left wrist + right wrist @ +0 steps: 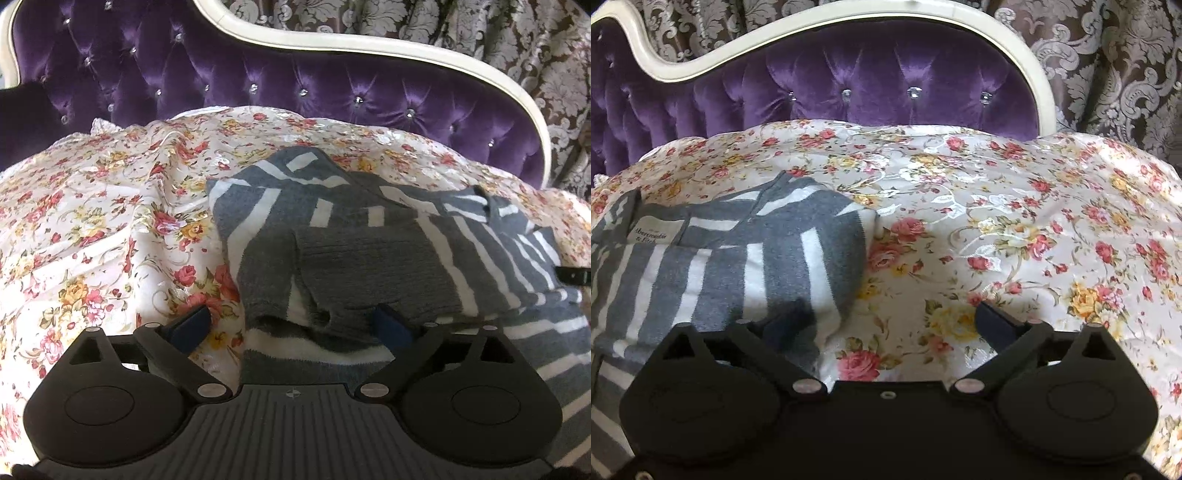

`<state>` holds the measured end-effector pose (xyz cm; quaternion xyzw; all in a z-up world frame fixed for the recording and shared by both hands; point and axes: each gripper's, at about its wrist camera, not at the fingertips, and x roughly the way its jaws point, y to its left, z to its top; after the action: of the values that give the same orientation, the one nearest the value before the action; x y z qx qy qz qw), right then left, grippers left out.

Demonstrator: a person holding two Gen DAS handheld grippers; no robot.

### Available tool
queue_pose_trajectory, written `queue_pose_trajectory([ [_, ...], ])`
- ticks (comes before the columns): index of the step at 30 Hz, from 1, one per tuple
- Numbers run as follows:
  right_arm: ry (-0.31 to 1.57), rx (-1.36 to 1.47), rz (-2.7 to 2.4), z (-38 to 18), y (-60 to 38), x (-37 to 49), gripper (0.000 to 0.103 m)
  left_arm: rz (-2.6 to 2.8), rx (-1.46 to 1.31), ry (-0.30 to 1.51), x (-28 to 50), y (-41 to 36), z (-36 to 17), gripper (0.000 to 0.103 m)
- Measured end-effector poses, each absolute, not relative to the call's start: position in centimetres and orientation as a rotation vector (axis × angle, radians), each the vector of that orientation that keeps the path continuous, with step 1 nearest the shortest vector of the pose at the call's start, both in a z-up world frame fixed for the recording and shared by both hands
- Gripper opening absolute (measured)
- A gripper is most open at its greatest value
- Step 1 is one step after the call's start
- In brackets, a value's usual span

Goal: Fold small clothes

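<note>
A grey and white striped knit sweater (369, 251) lies crumpled on a floral bedspread (92, 221). My left gripper (291, 325) is open low over the sweater's left near edge, one finger over the bedspread, the other at the knit. In the right wrist view the sweater (738, 266) lies at the left, its neck label showing. My right gripper (886, 325) is open over the sweater's right edge, the left finger above the knit, the right finger over the bedspread (1034, 240).
A purple tufted headboard (258, 85) with a cream frame stands behind the bed; it also shows in the right wrist view (868, 85). Patterned brown curtains (1108, 74) hang behind it. A black part of the other gripper (572, 275) shows at the right edge.
</note>
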<state>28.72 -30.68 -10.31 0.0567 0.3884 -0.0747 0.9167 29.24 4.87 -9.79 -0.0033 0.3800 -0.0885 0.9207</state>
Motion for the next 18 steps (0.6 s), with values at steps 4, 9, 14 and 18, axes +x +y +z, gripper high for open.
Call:
queue_pose_trajectory([
  [4, 0.79, 0.115, -0.152, -10.33, -30.75, 28.6, 0.102, -0.176, -0.006, 0.788, 29.31, 4.77, -9.93, 0.103],
  [9, 0.779, 0.116, -0.154, -10.39, -30.7, 28.48, 0.102, -0.167, -0.016, 0.788, 29.3, 4.82, -9.94, 0.103],
  [14, 0.759, 0.124, -0.176, -10.53, -30.44, 28.18, 0.102, -0.145, -0.039, 0.784, 29.13, 4.85, -9.97, 0.103],
  [18, 0.757, 0.125, -0.184, -10.5, -30.4, 28.15, 0.102, -0.126, -0.058, 0.796, 29.15, 4.78, -9.85, 0.103],
])
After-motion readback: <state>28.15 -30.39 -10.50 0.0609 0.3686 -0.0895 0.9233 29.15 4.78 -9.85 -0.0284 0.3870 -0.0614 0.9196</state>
